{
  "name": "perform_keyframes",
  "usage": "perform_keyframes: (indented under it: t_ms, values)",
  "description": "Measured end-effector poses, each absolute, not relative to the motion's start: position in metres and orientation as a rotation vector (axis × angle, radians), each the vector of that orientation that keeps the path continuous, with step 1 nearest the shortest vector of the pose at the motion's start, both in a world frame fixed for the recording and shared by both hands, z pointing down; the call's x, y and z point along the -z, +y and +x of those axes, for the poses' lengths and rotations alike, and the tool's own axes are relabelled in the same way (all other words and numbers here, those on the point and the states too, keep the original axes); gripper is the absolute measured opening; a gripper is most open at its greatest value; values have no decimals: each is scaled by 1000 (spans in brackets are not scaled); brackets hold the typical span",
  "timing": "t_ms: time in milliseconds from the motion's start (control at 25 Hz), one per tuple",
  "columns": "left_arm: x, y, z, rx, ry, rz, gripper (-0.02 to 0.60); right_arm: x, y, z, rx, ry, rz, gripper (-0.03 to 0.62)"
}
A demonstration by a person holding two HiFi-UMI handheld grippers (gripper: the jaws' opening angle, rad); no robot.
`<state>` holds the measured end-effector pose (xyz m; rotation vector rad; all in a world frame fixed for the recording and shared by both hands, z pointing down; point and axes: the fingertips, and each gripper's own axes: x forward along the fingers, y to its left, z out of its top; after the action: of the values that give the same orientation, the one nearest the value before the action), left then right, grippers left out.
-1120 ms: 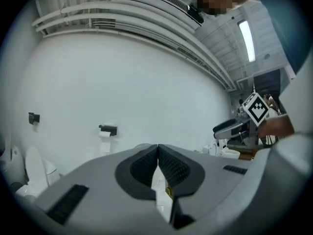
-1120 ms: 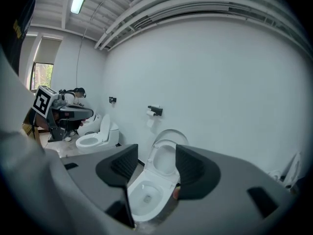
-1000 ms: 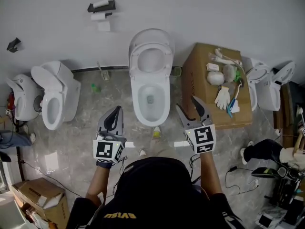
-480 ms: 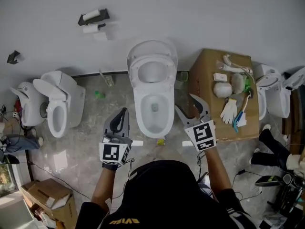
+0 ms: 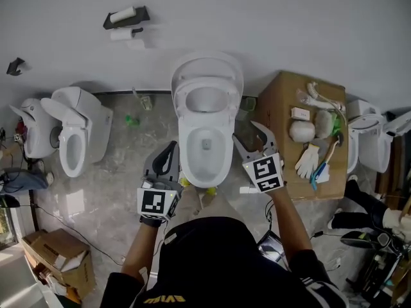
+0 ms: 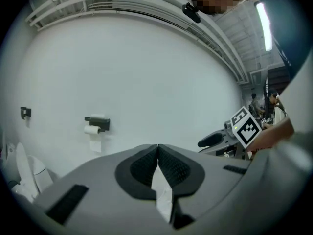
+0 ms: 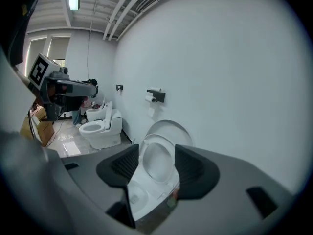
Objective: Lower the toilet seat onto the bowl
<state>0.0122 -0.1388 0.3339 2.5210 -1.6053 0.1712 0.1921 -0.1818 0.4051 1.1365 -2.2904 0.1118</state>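
The toilet seat (image 5: 182,95) stands raised against the upright lid (image 5: 207,61), above the open bowl (image 5: 204,153) directly ahead of the person. It looks like a stiff, smooth plastic ring hinged at the back. It is probably light, yet likely to slam if let go. The best hold seems to be its free top edge, far from the hinge, tipped forward and eased down.

The right tool (image 5: 249,135) hangs near the bowl's right side, jaws wide and empty, framing the seat in its own view. The left tool (image 5: 170,151), jaws pressed together on nothing, sits by the bowl's left. A cardboard box (image 5: 276,108) stands further right.
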Motion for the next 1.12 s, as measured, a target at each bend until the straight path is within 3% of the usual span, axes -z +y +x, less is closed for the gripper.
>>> perform_keyframes:
  t_ms: [1120]
  values:
    - [-388, -243, -34, -251, -1495, 2544, 12, -513, -344, 160, -66, -2012, 1125, 221]
